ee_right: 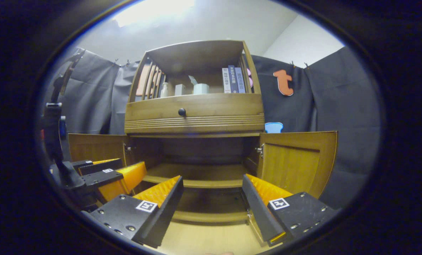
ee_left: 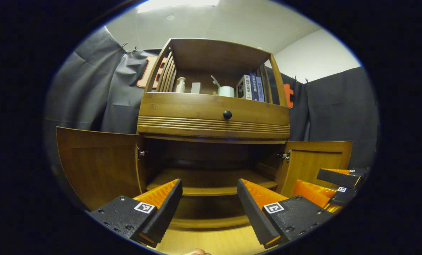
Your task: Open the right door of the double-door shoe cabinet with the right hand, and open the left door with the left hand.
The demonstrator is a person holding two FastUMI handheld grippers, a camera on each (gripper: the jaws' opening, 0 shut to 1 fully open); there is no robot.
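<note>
The wooden shoe cabinet (ee_left: 214, 117) faces me with both lower doors swung wide. Its left door (ee_left: 97, 166) stands out to the left and its right door (ee_left: 317, 161) out to the right, baring dark inner shelves (ee_left: 211, 182). My left gripper (ee_left: 209, 196) is open in front of the opening, holding nothing. In the right gripper view the same cabinet (ee_right: 195, 113) shows its left door (ee_right: 97, 147) and right door (ee_right: 297, 161) open. My right gripper (ee_right: 212, 194) is open and holds nothing. The right gripper (ee_left: 338, 187) sits low at right; the left gripper (ee_right: 104, 177) sits low at left.
A drawer with a dark round knob (ee_left: 227, 114) runs above the doors. The top shelf holds a bottle (ee_left: 180, 85), a white cup (ee_left: 226, 91) and books (ee_left: 253, 87). A blue object (ee_right: 274, 127) sits behind the right door. Light wood floor (ee_left: 211, 241) lies below.
</note>
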